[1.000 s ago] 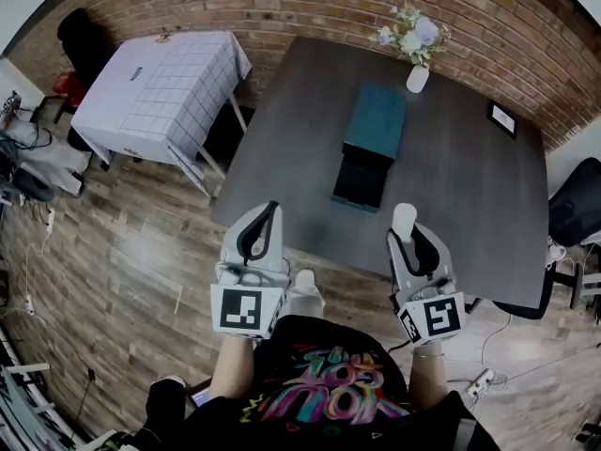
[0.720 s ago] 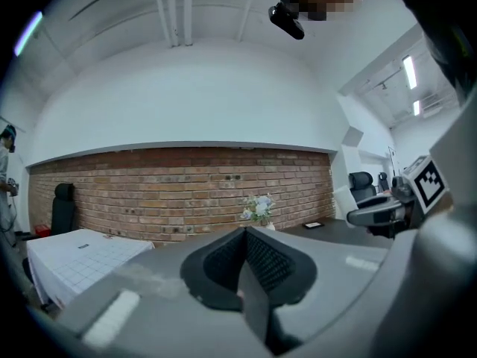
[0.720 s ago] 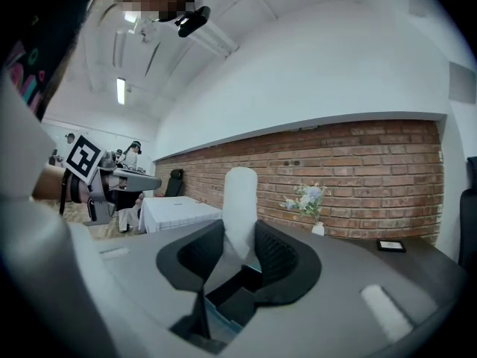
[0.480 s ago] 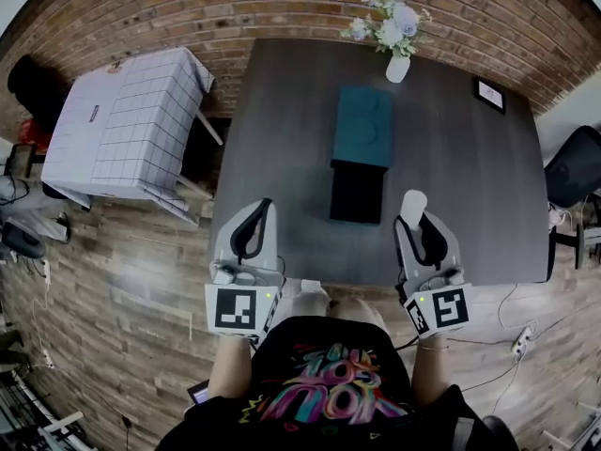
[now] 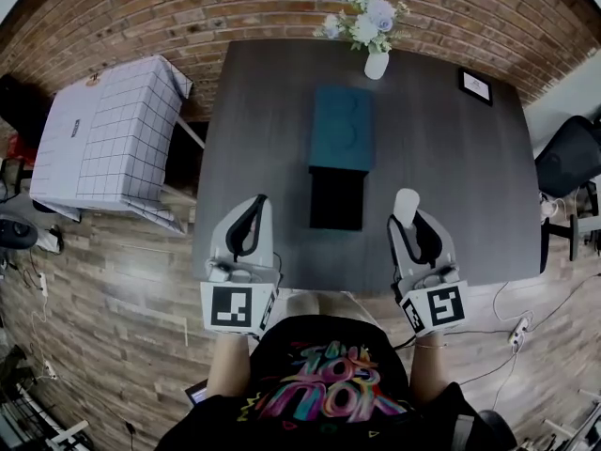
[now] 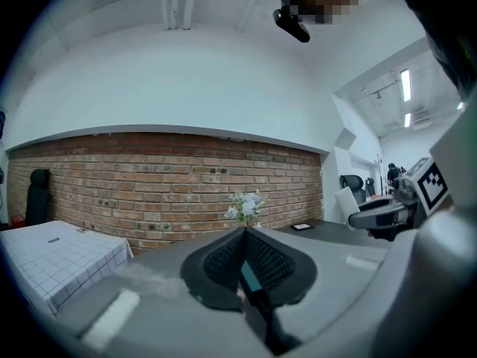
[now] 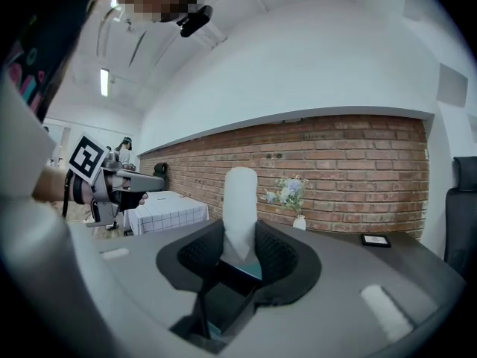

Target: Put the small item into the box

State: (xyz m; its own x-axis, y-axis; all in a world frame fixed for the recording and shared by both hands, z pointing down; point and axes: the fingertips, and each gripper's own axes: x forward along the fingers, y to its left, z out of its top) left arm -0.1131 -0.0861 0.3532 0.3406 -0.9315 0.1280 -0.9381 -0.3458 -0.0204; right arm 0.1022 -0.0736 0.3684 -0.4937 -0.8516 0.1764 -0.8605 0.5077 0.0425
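Grippers: two, side by side above the near edge of one dark table, each carrying one marker cube. The left gripper has its jaws closed tip to tip with nothing between them. It sits at 9 o'clock from the black half of the box. The right gripper has its jaws closed on the single small item, a white rounded cylinder standing up out of the pads. The item is in the air at 3 o'clock from that black half, apart from it.

There is one box, lying in two parts end to end at the table's middle: a teal part toward 12 o'clock and a black part toward 6 o'clock.

One white vase of pale flowers stands at the table's 12 o'clock edge. One small frame lies at 1 o'clock from the box.

Off the table there is one second table under a white checked cloth at 9 o'clock and one black chair at 3 o'clock. A brick wall runs behind, and cables lie on the wood floor.

The item's lower end is buried between the pads. The inside of the black part is too dark to read, and what the frame shows is too small to tell. In both gripper views the box appears only as a teal and black sliver through the gap below the pads. The left gripper view catches the other gripper cut off at its 3 o'clock edge.

No object lies between either gripper and the box.
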